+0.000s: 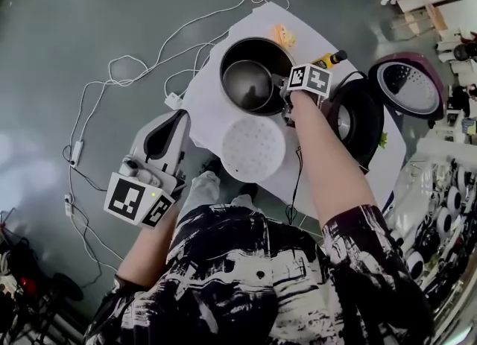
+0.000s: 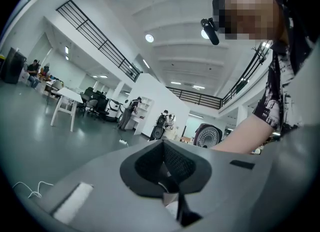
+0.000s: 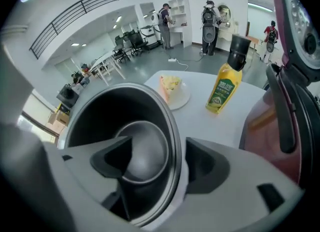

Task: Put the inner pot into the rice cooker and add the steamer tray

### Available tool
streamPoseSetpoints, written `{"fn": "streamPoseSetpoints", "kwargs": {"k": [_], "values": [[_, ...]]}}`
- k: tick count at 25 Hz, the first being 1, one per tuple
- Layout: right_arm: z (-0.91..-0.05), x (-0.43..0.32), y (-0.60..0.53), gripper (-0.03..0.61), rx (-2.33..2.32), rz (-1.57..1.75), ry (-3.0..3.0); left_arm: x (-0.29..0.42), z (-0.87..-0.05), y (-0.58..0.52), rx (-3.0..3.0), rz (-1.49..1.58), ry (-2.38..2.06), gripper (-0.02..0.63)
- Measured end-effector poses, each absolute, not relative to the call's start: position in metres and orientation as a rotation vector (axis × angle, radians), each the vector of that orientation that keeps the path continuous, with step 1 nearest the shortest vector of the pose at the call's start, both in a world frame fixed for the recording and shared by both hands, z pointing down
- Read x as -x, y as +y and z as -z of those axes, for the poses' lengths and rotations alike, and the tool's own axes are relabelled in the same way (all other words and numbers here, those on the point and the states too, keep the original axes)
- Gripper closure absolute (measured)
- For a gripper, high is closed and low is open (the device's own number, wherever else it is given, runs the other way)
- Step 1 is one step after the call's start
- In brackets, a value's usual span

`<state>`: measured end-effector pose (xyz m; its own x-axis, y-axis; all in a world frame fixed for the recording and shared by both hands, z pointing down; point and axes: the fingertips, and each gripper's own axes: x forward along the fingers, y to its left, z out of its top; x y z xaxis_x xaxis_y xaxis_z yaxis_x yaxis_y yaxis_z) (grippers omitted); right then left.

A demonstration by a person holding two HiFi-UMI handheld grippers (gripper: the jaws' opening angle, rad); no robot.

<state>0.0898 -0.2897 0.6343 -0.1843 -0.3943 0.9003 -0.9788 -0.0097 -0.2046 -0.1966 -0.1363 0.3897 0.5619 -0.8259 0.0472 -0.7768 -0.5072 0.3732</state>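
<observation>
Right gripper [image 3: 157, 159] half-wide, jaws astride inner pot [image 3: 95, 110] rim, pads apparently not yet pressing. Rice cooker [image 1: 365, 124] just right of it, steamer tray [image 1: 253, 147] just behind. Advice: seat rim deep, clamp firmly, lift level. Left gripper [image 2: 167, 168] closed, empty.

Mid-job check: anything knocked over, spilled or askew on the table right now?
Nothing stands out. The inner pot sits upright, and the right hand-held gripper straddles its rim with jaws apart. The steamer tray lies flat beside it, the rice cooker stands open, and the bottle is upright.
</observation>
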Motion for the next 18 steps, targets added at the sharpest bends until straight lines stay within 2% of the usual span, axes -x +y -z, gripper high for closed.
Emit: {"fn": "streamPoseSetpoints", "kwargs": {"k": [1,2,3,8,18], "values": [[-0.636,-0.089,-0.289,0.318,-1.421,-1.19,-1.627,0.199,-0.39,-0.137,-2.442,0.191,-1.312,0.609],[-0.639,-0.089,-0.288,0.391,-1.401,-1.19,-1.613,0.201,-0.391,-0.138,-2.437,0.189,-1.315,0.609],[-0.641,-0.09,-0.288,0.433,-1.381,-1.181,-1.597,0.202,-0.392,-0.138,-2.432,0.187,-1.317,0.609],[-0.661,-0.104,-0.282,0.557,-1.352,-1.168,-1.476,0.207,-0.394,-0.142,-2.424,0.175,-1.329,0.609],[-0.661,-0.102,-0.278,0.577,-1.415,-1.241,-1.473,0.212,-0.394,-0.144,-2.423,0.169,-1.323,0.609]]}}
